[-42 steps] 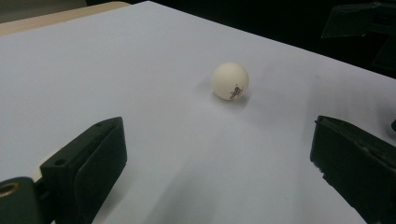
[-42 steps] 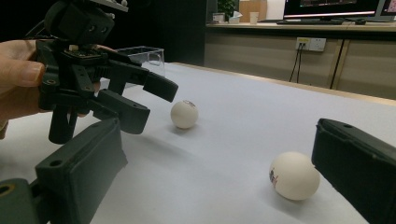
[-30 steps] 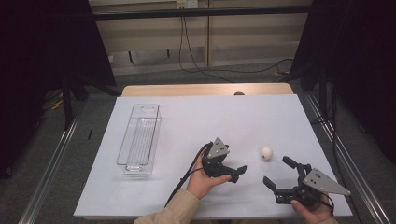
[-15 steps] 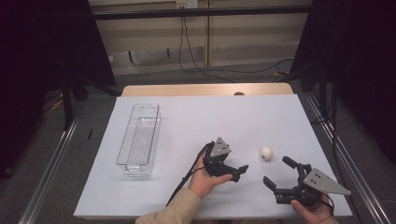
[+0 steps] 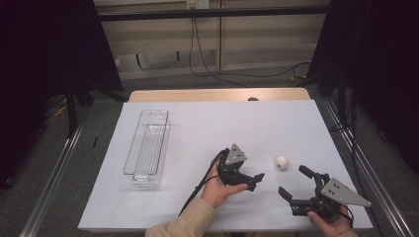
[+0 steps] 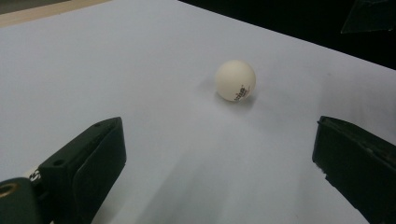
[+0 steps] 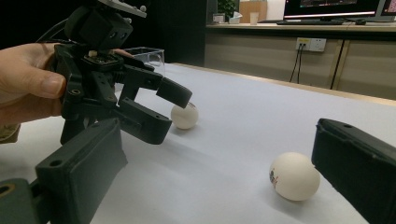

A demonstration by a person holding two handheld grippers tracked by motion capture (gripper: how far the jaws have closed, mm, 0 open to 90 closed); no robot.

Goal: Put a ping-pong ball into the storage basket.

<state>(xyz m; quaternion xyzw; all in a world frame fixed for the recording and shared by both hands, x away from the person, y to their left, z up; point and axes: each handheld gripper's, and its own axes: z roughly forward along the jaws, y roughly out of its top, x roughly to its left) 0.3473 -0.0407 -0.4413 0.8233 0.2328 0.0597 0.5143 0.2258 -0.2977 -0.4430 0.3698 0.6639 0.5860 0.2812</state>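
A small white plastic ball (image 5: 282, 162) is seen at one o'clock of the spread left hand-held gripper (image 5: 254, 178); a second white ball (image 7: 185, 115) is revealed in the right gripper view, beyond the spread right hand-held gripper (image 5: 295, 182).

Unreadable dark print on ball (image 6: 235, 80)

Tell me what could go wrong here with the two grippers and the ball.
1. The ball lies loose on the smooth white sheet, just ahead of the left gripper, whose jaws are open. A nudge from one jaw could send it rolling away.
2. The right gripper, also open, sits close to the same ball on its other side. If both close in, the two grippers may bump.
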